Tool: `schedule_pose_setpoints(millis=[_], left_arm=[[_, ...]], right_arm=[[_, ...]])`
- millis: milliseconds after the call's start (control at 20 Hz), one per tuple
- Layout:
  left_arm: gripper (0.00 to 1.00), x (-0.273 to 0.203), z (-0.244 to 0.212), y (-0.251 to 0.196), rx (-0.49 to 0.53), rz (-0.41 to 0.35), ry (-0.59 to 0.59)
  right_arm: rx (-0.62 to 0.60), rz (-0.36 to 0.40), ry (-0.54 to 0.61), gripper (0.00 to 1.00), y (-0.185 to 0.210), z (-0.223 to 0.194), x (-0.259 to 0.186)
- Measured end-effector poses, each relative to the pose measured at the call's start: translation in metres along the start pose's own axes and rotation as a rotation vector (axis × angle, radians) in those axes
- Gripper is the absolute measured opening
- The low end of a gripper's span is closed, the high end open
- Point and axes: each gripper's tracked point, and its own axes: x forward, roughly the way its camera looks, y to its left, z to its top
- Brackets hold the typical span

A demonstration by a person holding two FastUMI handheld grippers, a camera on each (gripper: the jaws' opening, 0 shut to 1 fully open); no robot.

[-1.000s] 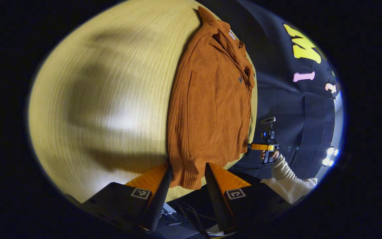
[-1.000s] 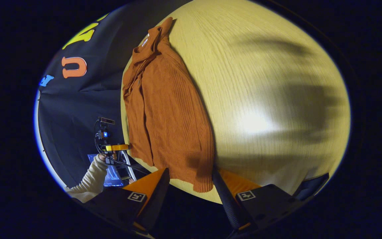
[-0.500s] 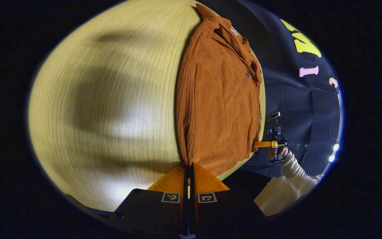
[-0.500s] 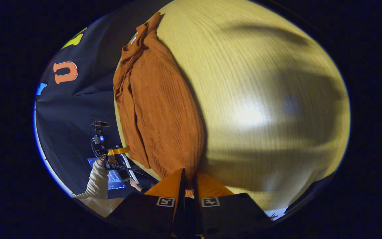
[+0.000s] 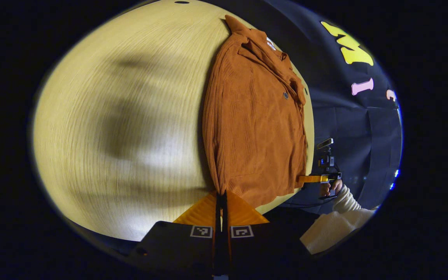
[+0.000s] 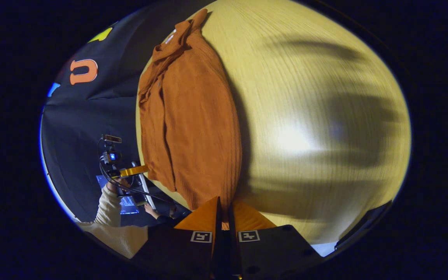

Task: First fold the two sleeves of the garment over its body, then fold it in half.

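Left gripper view. Left tongs (image 5: 221, 193) at bottom centre, closed, fingers pinching the near hem corner of the garment (image 5: 253, 124). Rust-orange ribbed knit, buttoned front, collar (image 5: 261, 44) at the far end; lying flat and lengthwise on the pale wood tabletop (image 5: 123, 116), along its right-hand edge. Sleeves already laid over the body; one dark button (image 5: 285, 95) visible near the collar. Blurred shadows across the bare wood on the left. Farther off at right, the right tongs (image 5: 301, 179) at the other hem corner, touching the cloth edge; too small to tell how the fingers stand there. Holding hand (image 5: 331, 188) and cream knit sleeve (image 5: 338, 219) behind it. Black cloth wall beyond the tabletop edge.

Right gripper view. Right tongs at bottom centre (image 6: 224, 206), closed, fingers clamped on the near hem corner of the garment (image 6: 193, 128). Same knit stretched away lengthwise, collar (image 6: 177, 37) at the far end, lying along the left-hand edge of the tabletop (image 6: 317, 116). Farther off at left, left tongs (image 6: 146, 169) against the opposite hem corner, held by a hand in a cream sleeve (image 6: 109, 202). Lit screen (image 6: 125, 202) low at left behind that hand.
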Motion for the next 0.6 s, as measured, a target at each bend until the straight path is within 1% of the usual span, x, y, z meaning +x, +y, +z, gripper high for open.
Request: schedule_pose_setpoints(millis=[100, 200, 350, 500, 550, 600], left_arm=[[0.03, -0.007, 0.004, -0.005, 0.016, -0.003, -0.014], [0.03, -0.018, 0.013, -0.022, 0.023, -0.035, -0.039], [0.03, -0.036, 0.030, -0.045, 0.056, -0.076, -0.097], [0.03, -0.056, 0.058, -0.066, 0.058, -0.135, -0.193], [0.03, -0.060, 0.066, -0.072, 0.079, -0.145, -0.218], [0.03, -0.061, 0.073, -0.076, 0.101, -0.138, -0.225]], right_arm=[[-0.065, 0.039, -0.027, 0.10, 0.023, 0.004, -0.013], [-0.117, 0.070, -0.063, 0.10, 0.045, 0.013, -0.025], [-0.139, 0.109, -0.104, 0.10, 0.066, 0.030, -0.041], [-0.171, 0.114, -0.138, 0.10, 0.085, 0.058, -0.051], [-0.179, 0.120, -0.155, 0.10, 0.092, 0.067, -0.057], [-0.183, 0.129, -0.168, 0.10, 0.101, 0.078, -0.062]])
